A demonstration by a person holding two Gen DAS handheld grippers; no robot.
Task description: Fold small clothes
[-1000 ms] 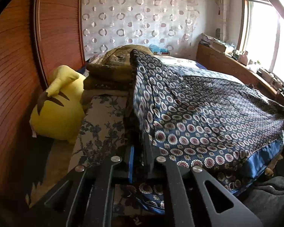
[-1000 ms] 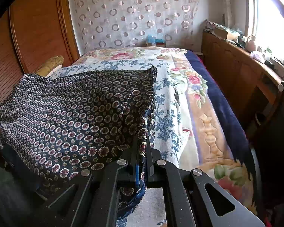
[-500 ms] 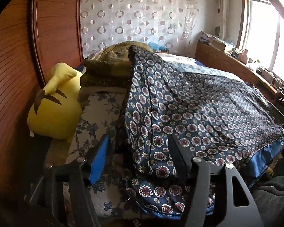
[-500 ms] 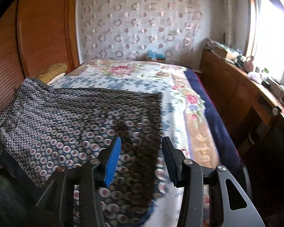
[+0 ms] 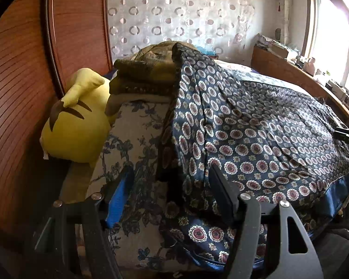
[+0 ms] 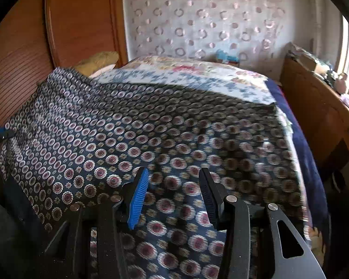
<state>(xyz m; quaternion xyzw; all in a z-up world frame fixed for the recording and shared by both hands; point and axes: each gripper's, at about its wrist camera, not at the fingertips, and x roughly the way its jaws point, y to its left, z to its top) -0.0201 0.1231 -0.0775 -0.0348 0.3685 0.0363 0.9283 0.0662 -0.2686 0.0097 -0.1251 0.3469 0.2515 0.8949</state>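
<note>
Two grippers hang over a bed with their jaws spread apart and nothing between them. The left gripper sits above the near left edge of a patterned garment, one blue-padded finger over the floral bedspread and the other finger over the cloth. The right gripper hovers over the same garment close to its near edge, and the cloth below it is blurred.

The garment is dark navy, printed all over with rows of round maroon-and-cream medallions and small yellowish flower motifs between them. It lies spread flat across the bedspread, with a plain blue band along its near hem in the left wrist view and a few shallow creases running across it. Its far left corner lies against a stack of folded olive-brown textiles. A yellow plush toy with dark stripes lies beside that stack, against the wooden headboard. Behind the bed hangs a white curtain with ring shapes.

No brand, label or legible writing shows on the garment or elsewhere.
</note>
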